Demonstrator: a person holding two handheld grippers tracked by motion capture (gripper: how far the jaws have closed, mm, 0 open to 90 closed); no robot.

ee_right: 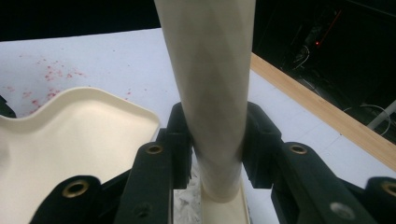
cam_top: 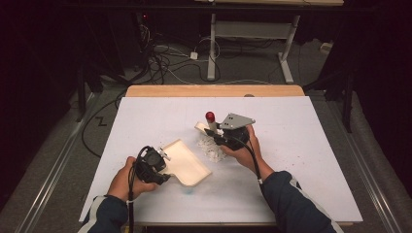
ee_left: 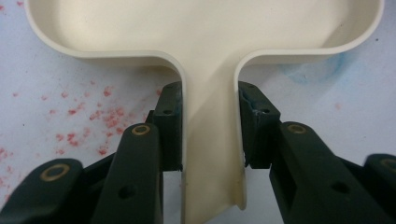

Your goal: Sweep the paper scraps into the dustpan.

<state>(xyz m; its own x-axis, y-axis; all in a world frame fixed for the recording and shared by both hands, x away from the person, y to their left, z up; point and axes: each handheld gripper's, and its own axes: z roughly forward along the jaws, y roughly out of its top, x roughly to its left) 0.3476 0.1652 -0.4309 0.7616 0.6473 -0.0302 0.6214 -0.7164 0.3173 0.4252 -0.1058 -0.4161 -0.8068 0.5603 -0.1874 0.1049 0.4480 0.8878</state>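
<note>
The left gripper (ee_left: pixel 208 135) is closing on the narrow handle of a cream dustpan (ee_left: pixel 205 42), its two jaws pressing flat against the handle's opposite side walls in the left gripper view. The jaws are standing only as far apart as the handle is wide. The wide tray of the dustpan is lying straight ahead of this gripper, resting on the white surface (ee_left: pixel 56 84), which is carrying red specks to the gripper's left side. In the high view the left gripper (cam_top: pixel 163 165) is sitting at the near corner of the dustpan (cam_top: pixel 187 162), with the person's left hand (cam_top: pixel 127 178) wrapping its body.

The right gripper (ee_right: pixel 215 156) is pinching a cream handle (ee_right: pixel 210 84) that is rising upright between its jaws; both jaws are bearing on the shaft, parted by just its width. In the high view the right gripper (cam_top: pixel 216 133) is being held by the right hand (cam_top: pixel 245 148), and the handle (cam_top: pixel 212 125) is ending in a red knob (cam_top: pixel 210 116) above the gripper. The tool's lower end appears to be a flat cream head touching the surface, though that part is small and partly hidden. A patch of white crumbs (cam_top: pixel 210 148) is lying just beside and below this gripper, between it and the dustpan.
</note>
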